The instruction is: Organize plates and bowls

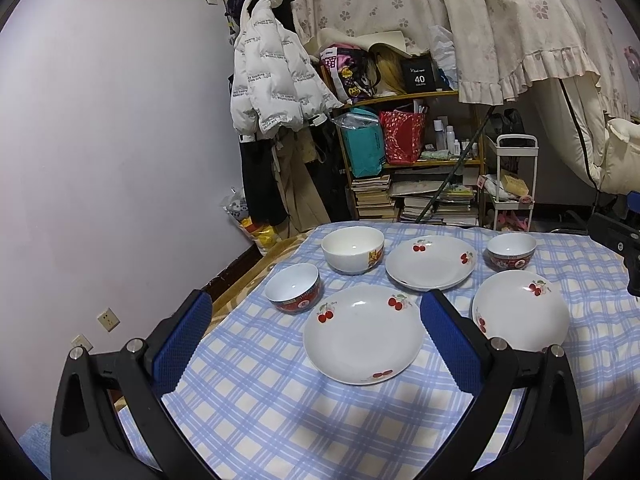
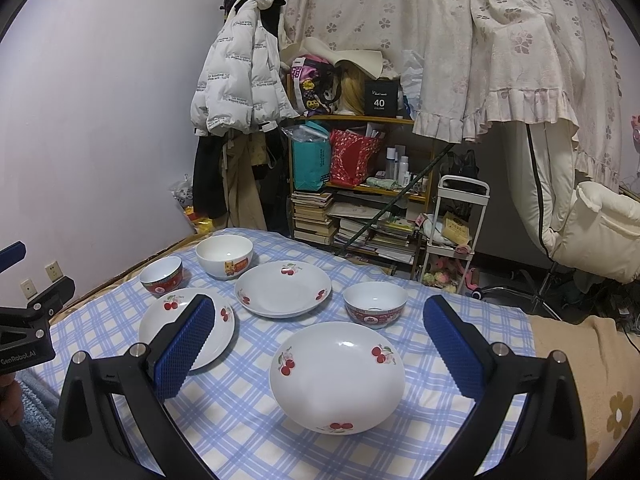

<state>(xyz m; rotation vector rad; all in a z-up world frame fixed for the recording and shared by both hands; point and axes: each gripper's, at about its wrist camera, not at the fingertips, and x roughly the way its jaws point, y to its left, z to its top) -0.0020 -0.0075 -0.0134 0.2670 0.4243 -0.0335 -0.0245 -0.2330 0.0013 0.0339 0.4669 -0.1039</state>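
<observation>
Hovering wide-fingered over white cherry-printed ceramic plates [image 2: 336, 376], the right gripper [image 2: 318, 344] is facing a black box [image 2: 380, 98] reading "40"; the left gripper [image 1: 316, 344], marked "GenRobot.AI", is gaping too.

- Right claw [image 2: 318, 318] hangs wide apart, empty, above the checked worktop [image 2: 240, 420].
- Nearest cherry plate [image 2: 337, 378] lies between its fingers.
- Red-patterned bowl [image 2: 375, 304] stands just beyond.

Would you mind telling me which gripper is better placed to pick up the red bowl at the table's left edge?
Left. The left gripper is open, with the red bowl just ahead of its left finger. The right gripper faces a cherry plate, farther away.
</observation>
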